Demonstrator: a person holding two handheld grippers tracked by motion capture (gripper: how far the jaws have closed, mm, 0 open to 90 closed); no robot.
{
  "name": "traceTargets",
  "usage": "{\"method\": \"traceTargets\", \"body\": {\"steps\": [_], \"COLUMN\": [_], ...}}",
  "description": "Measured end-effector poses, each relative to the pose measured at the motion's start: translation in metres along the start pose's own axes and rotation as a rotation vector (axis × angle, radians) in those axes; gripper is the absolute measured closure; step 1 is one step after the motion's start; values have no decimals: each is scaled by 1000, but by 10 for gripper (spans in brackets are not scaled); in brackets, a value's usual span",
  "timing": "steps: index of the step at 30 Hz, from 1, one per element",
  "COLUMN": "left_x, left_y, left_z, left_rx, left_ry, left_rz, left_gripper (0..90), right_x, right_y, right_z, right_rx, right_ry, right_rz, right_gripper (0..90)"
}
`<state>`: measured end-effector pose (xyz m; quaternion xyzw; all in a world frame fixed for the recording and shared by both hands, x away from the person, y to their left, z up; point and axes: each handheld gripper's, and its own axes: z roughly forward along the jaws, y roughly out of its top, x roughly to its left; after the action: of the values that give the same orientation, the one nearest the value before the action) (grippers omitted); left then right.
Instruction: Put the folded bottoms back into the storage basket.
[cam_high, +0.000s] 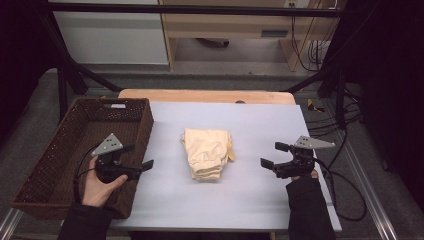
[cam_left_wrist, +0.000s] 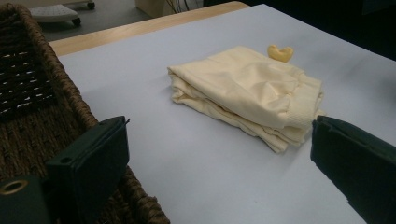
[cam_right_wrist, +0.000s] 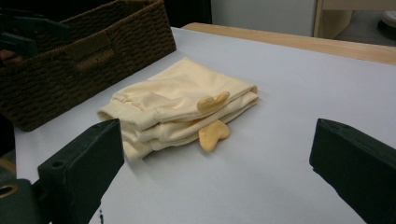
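Garment: a folded pale-yellow garment (cam_high: 207, 153) is laid flat near the middle of the surface (cam_high: 250, 200), between the two grippers and touched by neither.
Garment details: a ribbed band is seen along one folded edge in the right gripper view (cam_right_wrist: 140, 116); small darker-yellow heart-shaped pieces (cam_right_wrist: 212, 133) are attached at the side turned toward the right gripper.
Left gripper: the left gripper (cam_high: 137, 159) is held over the near right corner of the basket, pointed toward the garment; its jaws are spread wide and nothing is held between them.
Left gripper view: the garment (cam_left_wrist: 247, 93) is framed between the two black jaws, well apart from both.
Right gripper: the right gripper (cam_high: 272, 156) is held above the right part of the surface, aimed at the garment; its jaws are parted wide and nothing is gripped.
Basket: a dark woven basket (cam_high: 140, 125) is set at the left edge of the surface, its long wall just beside the white cover; no contents can be made out in it.
Basket wall: the wall stands between the left hand (cam_high: 100, 187) and the garment, though the jaws are already carried past its rim.
Surface: a white cover is spread over a wooden top, whose bare strip (cam_high: 200, 95) is left showing at the far edge.
Surroundings: black frame bars (cam_high: 65, 75) and loose cables (cam_high: 345, 120) are seen beyond and to the right of the surface.
Path: bare cover is seen between each gripper and the garment.
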<state>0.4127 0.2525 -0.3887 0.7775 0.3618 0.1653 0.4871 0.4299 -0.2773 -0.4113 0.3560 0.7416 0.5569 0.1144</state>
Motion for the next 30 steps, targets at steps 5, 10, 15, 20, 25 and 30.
{"method": "traceTargets", "body": {"steps": [5, 10, 15, 20, 25, 30], "left_x": [-2, -4, -6, -8, -10, -12], "left_y": [2, 6, 8, 12, 16, 21], "left_z": [0, 0, -1, -4, -6, -7], "left_rx": [8, 14, 14, 7, 3, 0], "left_ry": [1, 6, 10, 8, 10, 11], "left_rz": [0, -1, -2, -2, -9, -6], "left_gripper": [39, 28, 28, 27, 26, 26], "right_x": [0, 0, 0, 0, 0, 0], "right_y": [0, -1, -1, -1, -1, -1], "right_z": [0, 1, 1, 1, 1, 1], "right_rx": [-1, 14, 13, 9, 10, 11], "right_ry": [1, 4, 5, 2, 3, 3], "right_rz": [-2, -2, -1, 2, 3, 3], "right_gripper": [32, 32, 33, 33, 33, 33]}}
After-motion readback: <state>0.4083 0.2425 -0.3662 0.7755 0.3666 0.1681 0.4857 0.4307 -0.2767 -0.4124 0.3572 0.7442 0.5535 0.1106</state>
